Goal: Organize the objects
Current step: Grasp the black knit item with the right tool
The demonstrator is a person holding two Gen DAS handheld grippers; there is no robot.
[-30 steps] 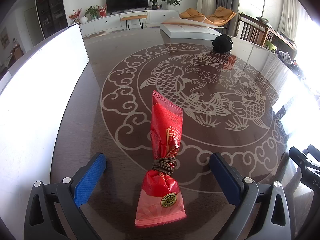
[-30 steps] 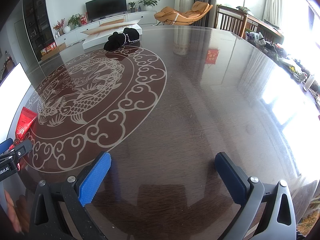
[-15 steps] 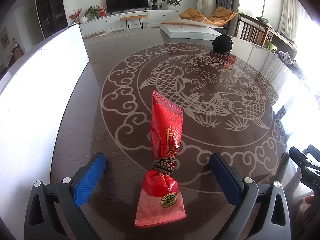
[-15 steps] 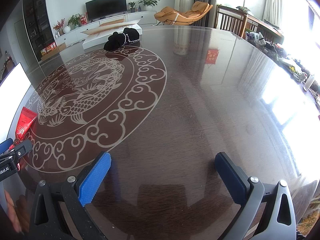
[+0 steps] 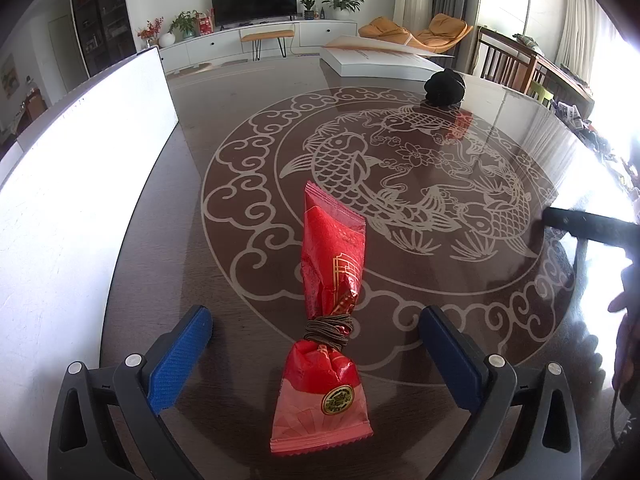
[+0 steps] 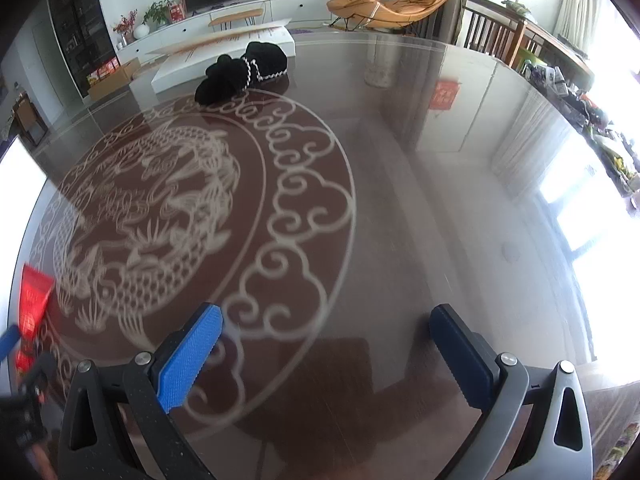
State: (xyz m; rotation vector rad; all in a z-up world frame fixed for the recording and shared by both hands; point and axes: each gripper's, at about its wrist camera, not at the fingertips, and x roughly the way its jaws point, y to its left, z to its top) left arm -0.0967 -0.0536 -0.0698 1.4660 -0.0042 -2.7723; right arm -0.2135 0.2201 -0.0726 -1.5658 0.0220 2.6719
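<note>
A red foil packet point(image 5: 332, 280), cinched at its waist by a brown elastic band point(image 5: 329, 327), lies lengthwise on the glass table. My left gripper point(image 5: 316, 356) stands open around its near end, blue pads on either side, not touching it. My right gripper point(image 6: 326, 354) is open over bare glass with nothing between its fingers; the red packet point(image 6: 34, 300) shows blurred at the far left of that view. A black scrunchie-like bundle point(image 5: 445, 86) lies at the far side of the table, also in the right wrist view as black fabric with a bead string point(image 6: 244, 72).
A white board point(image 5: 80, 184) stands along the table's left edge. A white flat box point(image 5: 380, 62) sits at the far end. The glass table point(image 6: 420, 200) has a fish pattern. The other gripper's dark body point(image 5: 592, 228) and a hand are at the right.
The right gripper has lifted and shifted; its view is now blurred and higher, and its body sits higher at the right of the left wrist view. The left gripper and packet have not moved.
</note>
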